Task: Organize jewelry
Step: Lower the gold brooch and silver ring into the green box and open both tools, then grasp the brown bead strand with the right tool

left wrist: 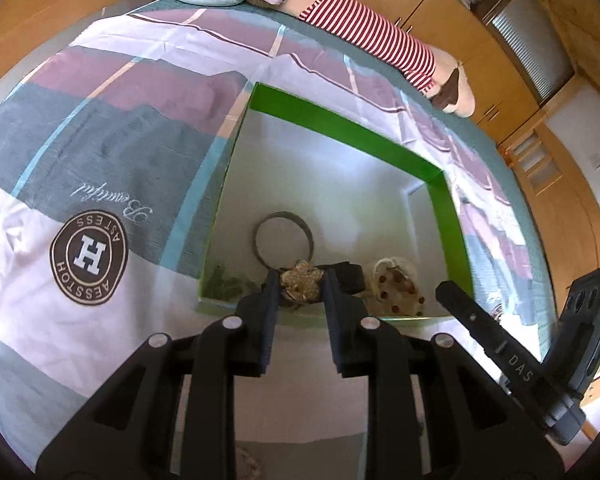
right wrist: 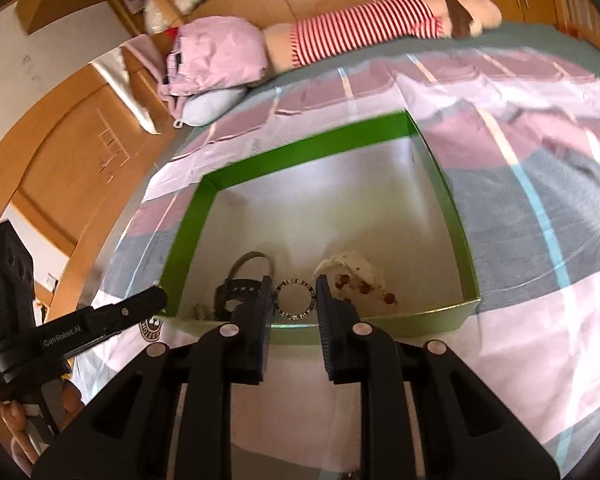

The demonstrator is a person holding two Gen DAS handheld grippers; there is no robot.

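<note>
The far half of the green box (right wrist: 300, 148) lies bare, while a bangle (left wrist: 283, 236), a black band (right wrist: 236, 292) and a beaded pouch (right wrist: 356, 276) crowd its near wall.

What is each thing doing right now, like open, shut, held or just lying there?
Green box: open, no lid on.
Left gripper: shut on flower brooch.
Right gripper: shut on sparkly ring.
Grey bangle: lying in the box.
White pouch with red beads: lying in the box.
Black piece: lying in the box.
</note>
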